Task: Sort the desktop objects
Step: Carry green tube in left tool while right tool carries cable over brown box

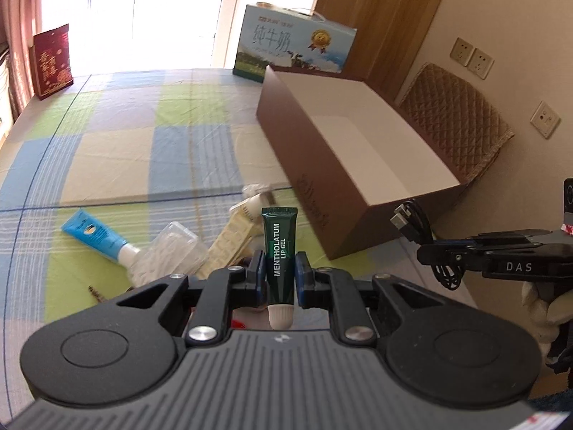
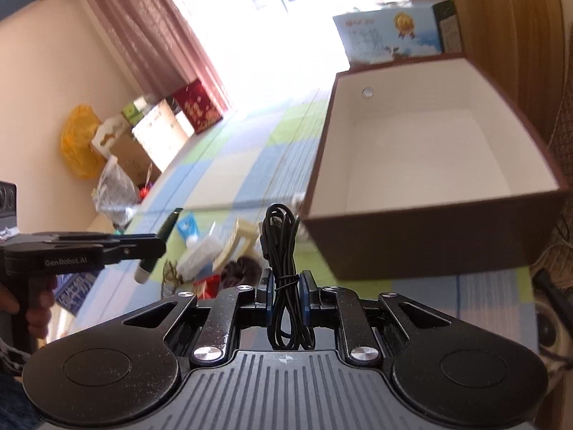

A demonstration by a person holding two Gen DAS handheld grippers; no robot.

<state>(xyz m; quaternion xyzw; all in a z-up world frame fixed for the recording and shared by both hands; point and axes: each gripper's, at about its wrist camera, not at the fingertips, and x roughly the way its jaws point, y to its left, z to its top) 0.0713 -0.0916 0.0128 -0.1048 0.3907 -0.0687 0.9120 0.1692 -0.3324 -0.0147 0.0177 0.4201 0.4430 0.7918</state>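
Your left tool (image 1: 280,279) gripped the lip gel (image 1: 280,251); your right tool (image 2: 286,297) clamped the cable (image 2: 283,251), the box (image 2: 429,229) at one o'clock. The box looked empty, so nothing was sorted yet; the pile (image 1: 168,247) at ten o'clock remained on the bed (image 1: 143,143).

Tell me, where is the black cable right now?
The right gripper is pinching the bundled black cable, just in front of the open brown box.
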